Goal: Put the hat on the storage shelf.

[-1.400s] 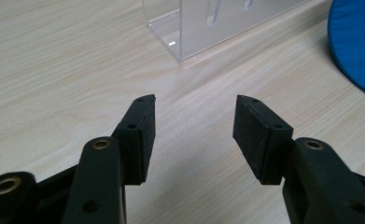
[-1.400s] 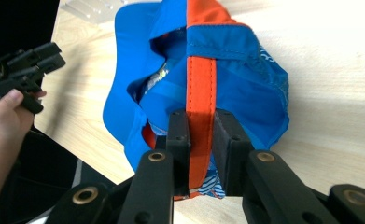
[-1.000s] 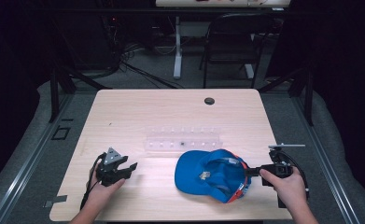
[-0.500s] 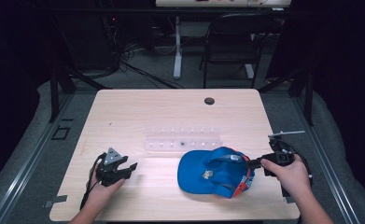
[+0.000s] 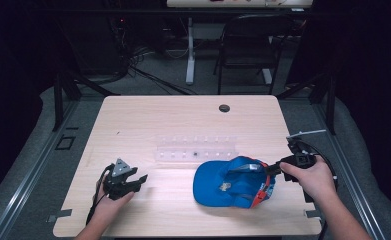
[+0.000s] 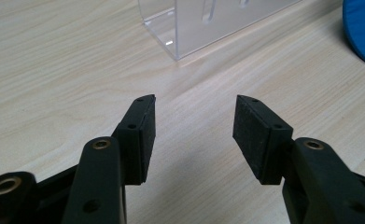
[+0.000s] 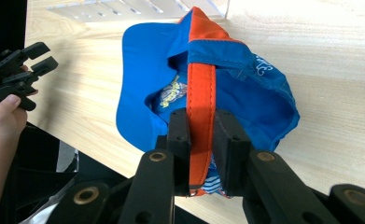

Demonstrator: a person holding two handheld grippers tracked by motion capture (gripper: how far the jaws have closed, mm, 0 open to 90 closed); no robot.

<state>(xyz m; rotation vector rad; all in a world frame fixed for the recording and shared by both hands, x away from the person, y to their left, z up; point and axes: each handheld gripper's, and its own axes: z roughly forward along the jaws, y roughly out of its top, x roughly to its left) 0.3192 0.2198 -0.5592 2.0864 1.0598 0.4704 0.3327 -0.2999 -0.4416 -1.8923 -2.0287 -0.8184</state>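
right gripper (image 7: 201,140): I've got its jaws pinched on the orange strap (image 7: 201,93) of the soft blue cap (image 7: 138,70) (upside down).
left gripper (image 6: 194,133): jaws wide, bare wood table (image 6: 54,60) between; clear plastic rack (image 6: 203,23) ahead.

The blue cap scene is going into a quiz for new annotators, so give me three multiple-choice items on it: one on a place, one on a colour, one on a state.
1. Where does the clear plastic rack lie relative to the blue cap?
A. On the far side of it
B. Under it
C. Off the table

2. What colour is the strap that the right gripper clamps?
A. White
B. Orange
C. Green

3. How does the left gripper stand?
A. Shut on the cap
B. Shut on the rack
C. Open, holding nothing

Answers:
1. A, since the high view shows the rack farther up the table, just past the cap.
2. B, since the right gripper view shows an orange band between the jaws.
3. C, since the left gripper view shows bare wood between its spread jaws.
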